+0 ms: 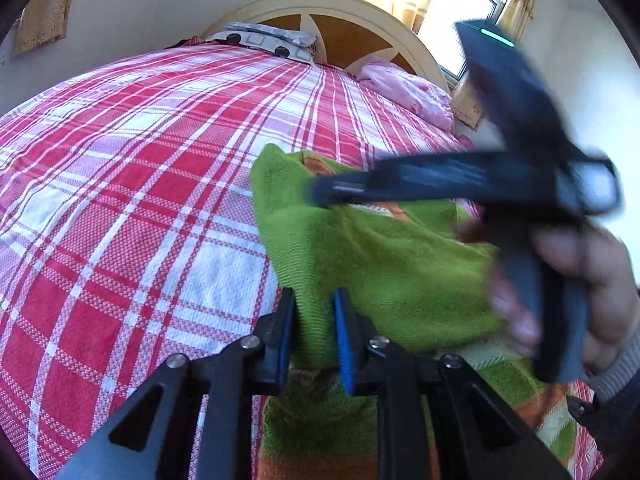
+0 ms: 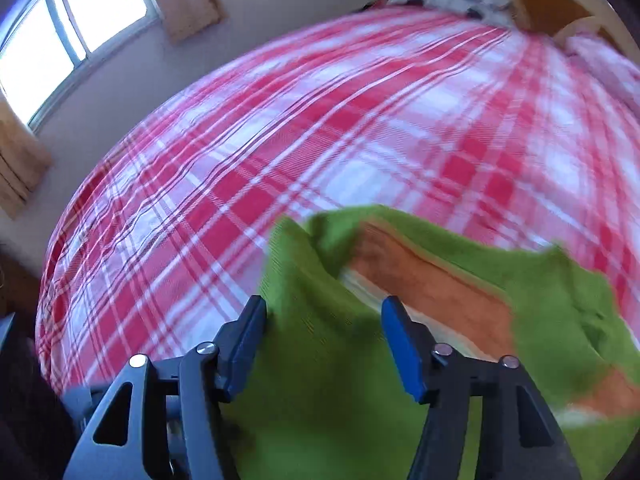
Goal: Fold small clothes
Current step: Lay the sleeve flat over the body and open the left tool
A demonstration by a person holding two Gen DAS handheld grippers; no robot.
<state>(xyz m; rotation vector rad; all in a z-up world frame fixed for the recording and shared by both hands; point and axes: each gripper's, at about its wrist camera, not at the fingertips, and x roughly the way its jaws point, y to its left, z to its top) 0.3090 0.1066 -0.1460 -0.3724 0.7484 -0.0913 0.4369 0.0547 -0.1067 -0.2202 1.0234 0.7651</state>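
A small green knitted garment [image 1: 376, 264] with orange and cream stripes lies bunched on the red-and-white checked bedspread [image 1: 132, 184]. My left gripper [image 1: 314, 340] is shut on a fold of its green edge, the cloth pinched between the blue pads. My right gripper [image 2: 324, 344] stands open above the green garment [image 2: 320, 380], its jaws wide apart with cloth between and below them. In the left wrist view the right gripper's body [image 1: 532, 184] shows blurred at the right, held by a hand [image 1: 580, 292].
The checked bedspread [image 2: 320, 120] covers the bed. A patterned pillow [image 1: 272, 40] and a pink bundle [image 1: 408, 88] lie by the wooden headboard [image 1: 352, 24]. A window with curtains [image 2: 68, 32] is on the wall to the left of the bed.
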